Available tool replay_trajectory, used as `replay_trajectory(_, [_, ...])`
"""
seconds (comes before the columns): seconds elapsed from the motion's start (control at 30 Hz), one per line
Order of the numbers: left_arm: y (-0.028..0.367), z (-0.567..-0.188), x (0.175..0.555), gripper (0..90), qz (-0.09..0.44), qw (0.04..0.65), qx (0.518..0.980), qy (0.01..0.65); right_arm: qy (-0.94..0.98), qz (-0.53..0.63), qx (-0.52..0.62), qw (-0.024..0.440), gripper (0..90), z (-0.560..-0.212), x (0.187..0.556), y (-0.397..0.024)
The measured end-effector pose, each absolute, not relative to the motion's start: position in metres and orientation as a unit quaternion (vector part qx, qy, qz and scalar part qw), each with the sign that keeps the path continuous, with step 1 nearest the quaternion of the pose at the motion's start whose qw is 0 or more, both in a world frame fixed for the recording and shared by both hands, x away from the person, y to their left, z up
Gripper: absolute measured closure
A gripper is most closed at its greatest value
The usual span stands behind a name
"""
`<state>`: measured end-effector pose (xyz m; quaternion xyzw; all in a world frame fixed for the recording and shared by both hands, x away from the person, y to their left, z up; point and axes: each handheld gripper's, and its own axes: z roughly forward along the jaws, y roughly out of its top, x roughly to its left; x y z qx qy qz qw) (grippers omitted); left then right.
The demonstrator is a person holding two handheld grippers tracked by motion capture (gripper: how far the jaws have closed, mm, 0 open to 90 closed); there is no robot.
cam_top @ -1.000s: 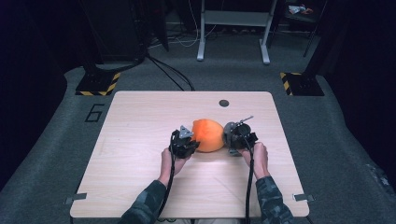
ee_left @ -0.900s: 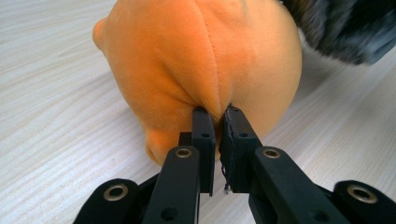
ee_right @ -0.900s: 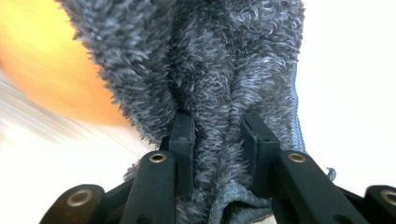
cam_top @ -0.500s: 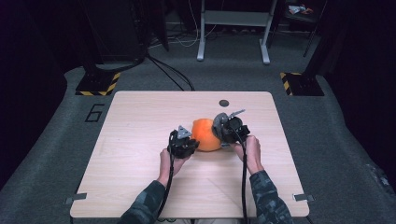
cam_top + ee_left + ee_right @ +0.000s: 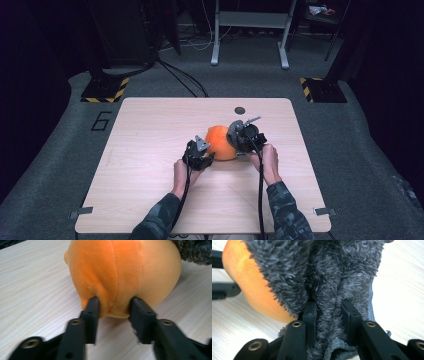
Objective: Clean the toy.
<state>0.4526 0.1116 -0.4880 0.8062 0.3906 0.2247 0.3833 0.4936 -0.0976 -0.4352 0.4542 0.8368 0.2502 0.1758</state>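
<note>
Camouflage sleeves; each black tool (image 5: 212,156) trails a black cable

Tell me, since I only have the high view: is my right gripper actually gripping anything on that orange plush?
Observer: Yes. The right gripper is shut on a fold of grey fur attached to the orange plush.
Operator: And the left one?
Observer: The left gripper has just been opening. Its fingers touch the plush with a seam ridge between them, and it doesn't look squeezed.
Operator: Anything else on the fur?
Observer: What looks like a zip runs along one edge.
</note>
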Motion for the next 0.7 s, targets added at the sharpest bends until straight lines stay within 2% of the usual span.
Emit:
replay_trajectory(0.1, [0.111,-0.489,0.454,75.1,0.224,0.387,0.806,0.389,0.838,0.246,0.454,0.177,68.5,-0.435,0.493,-0.099])
replay_trajectory(0.27, [0.113,-0.485,0.452,86.5,0.220,0.395,0.804,0.386,0.834,0.253,0.456,0.178,68.4,-0.434,0.492,-0.103])
replay_trajectory(0.7, [0.106,-0.463,0.439,89.0,0.204,0.406,0.816,0.357,0.827,0.268,0.451,0.201,68.3,-0.416,0.480,-0.109])
